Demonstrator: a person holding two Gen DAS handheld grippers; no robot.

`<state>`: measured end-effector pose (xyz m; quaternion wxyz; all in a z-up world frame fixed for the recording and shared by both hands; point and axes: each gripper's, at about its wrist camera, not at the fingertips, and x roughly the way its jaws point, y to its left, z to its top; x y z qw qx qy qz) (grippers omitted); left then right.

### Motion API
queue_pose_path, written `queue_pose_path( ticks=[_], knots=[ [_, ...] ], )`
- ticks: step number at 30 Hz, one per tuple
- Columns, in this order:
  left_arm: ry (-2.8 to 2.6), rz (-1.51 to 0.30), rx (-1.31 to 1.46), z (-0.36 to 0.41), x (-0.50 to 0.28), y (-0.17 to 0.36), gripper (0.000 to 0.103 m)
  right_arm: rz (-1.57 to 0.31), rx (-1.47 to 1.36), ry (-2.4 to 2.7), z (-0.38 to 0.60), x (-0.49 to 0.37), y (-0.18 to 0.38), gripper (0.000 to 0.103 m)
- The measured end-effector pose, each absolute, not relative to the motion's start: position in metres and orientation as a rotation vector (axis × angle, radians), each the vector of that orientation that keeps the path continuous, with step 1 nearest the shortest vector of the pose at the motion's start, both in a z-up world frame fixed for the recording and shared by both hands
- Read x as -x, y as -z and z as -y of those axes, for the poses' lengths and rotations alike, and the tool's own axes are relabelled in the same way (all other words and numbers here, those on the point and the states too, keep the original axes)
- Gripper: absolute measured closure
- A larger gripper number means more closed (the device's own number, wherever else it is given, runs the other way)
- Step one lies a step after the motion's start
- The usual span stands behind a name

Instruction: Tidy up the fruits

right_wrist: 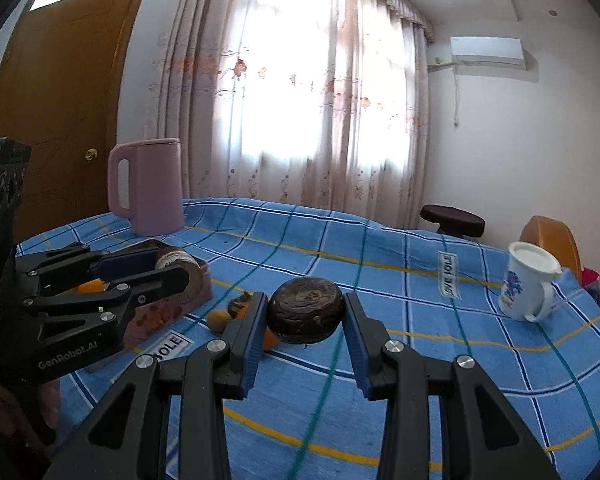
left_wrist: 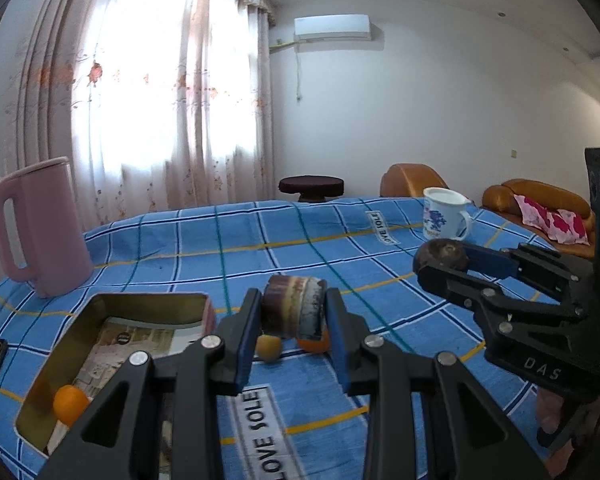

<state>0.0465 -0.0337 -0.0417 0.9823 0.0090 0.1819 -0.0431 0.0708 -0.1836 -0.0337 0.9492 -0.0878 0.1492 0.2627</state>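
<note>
Left claw [left_wrist: 293,312]: clamped on a brown banded cylindrical chunk [left_wrist: 294,306], lifted.
Right claw [right_wrist: 305,322]: gripping a dark round wrinkled fruit [right_wrist: 306,310].
Gold rectangular tin [left_wrist: 60,356]: worktop's near-left corner, holding an orange [left_wrist: 70,404].

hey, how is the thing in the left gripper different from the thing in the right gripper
The piece in the left gripper is a short cylinder, dark purple with pale bands and a flat cut face; the fruit in the right gripper is a rounded, flattened, dark brown ball. The cylinder looks cut; the round fruit looks whole. Both are dark, clamped between the fingers and held above the blue checked cloth.
</note>
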Motion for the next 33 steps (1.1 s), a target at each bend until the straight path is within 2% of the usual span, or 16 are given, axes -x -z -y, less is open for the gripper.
queue_pose_path(
  ticks=[10, 18, 31, 33],
  knots=[
    [0.003, -0.391, 0.037, -0.027, -0.042, 0.035, 0.069, -0.33, 0.215, -0.686, 0.115, -0.073, 0.024, 0.063],
    [-0.103, -0.479, 0.079, -0.092, -0.057, 0.042, 0.069, -0.398, 0.289, -0.778, 0.045, -0.086, 0.035, 0.063],
    [-0.135, -0.568, 0.117, -0.126, -0.069, 0.06, 0.069, -0.553, 0.342, -0.819, -0.009, -0.112, 0.063, 0.063],
    [-0.145, -0.559, 0.121, -0.127, -0.068, 0.06, 0.064, -0.559, 0.332, -0.83, -0.011, -0.111, 0.063, 0.061]
  ],
)
